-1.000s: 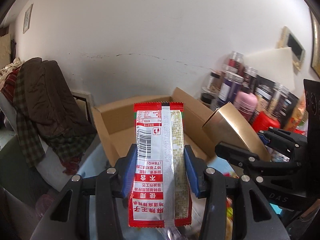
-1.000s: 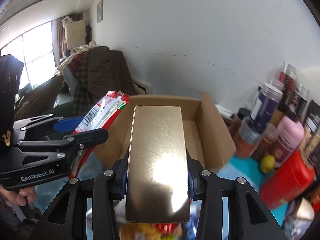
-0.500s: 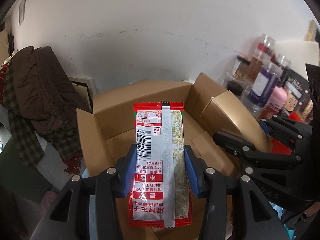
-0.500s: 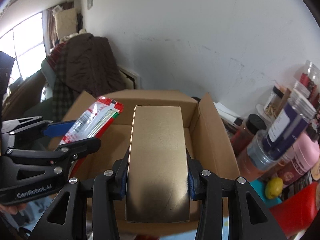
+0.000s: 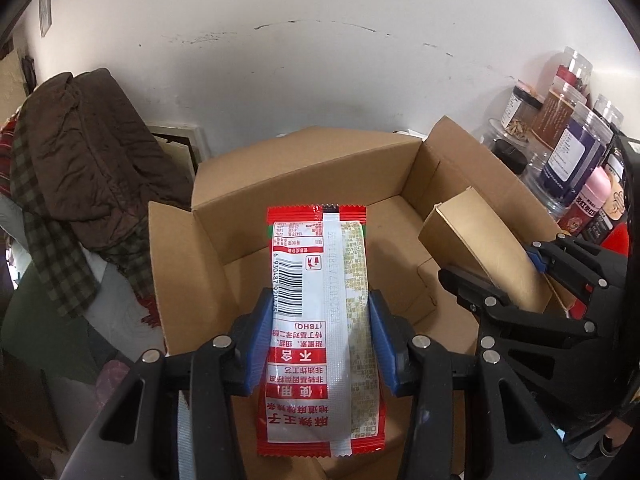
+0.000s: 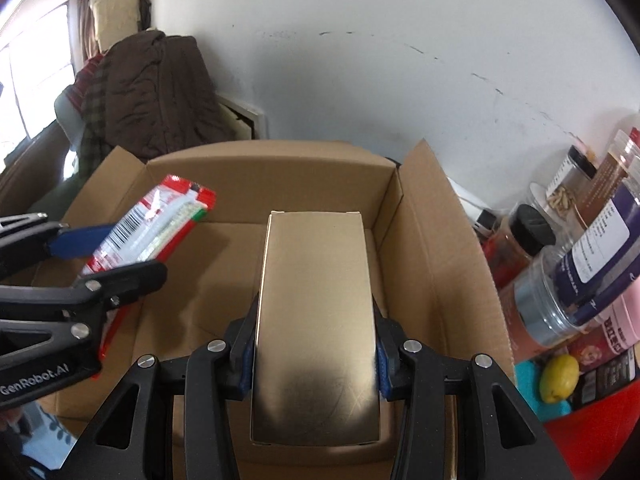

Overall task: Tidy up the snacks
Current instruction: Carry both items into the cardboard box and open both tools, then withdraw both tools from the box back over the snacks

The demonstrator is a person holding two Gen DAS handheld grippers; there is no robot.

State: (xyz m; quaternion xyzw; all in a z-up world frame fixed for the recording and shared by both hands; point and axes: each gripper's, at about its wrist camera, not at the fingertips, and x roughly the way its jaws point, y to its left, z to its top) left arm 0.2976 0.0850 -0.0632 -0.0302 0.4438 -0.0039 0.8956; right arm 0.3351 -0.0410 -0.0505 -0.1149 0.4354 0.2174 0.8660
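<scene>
White plaster, scuffed with dark marks, forms the backdrop behind an open cardboard box (image 5: 304, 184) into which both tools are angled. A red and white snack packet (image 5: 320, 320) is clamped by its long edges between the blue pads of the left gripper (image 5: 320, 336) and is held above the box floor. Its back is turned to the left wrist camera and is seen upside down: a barcode beginning "6 930 487", the letters "(TBHQ)" and rows of Chinese characters on red bands can be read. A plain gold carton (image 6: 316, 320), without any print, is pinched by its sides in the right gripper (image 6: 316, 340), likewise over the box interior, nearer the right-hand wall.

From the right wrist view the packet (image 6: 152, 232) is seen edge-on, with a green stripe along its side, and the wording "GenRobot.AI" is made out on the body of the left gripper (image 6: 108, 256). From the left wrist view the carton (image 5: 480, 248) is shown tilted, its end flap visible.

Beside the box, on the right, labelled jars (image 6: 592, 256) and a pink container (image 5: 592, 196) are crowded together; their print is too small to read. A yellow fruit (image 6: 558, 372) is shown only by the right wrist camera. Brown and plaid clothing (image 5: 80, 168) is heaped at the left.
</scene>
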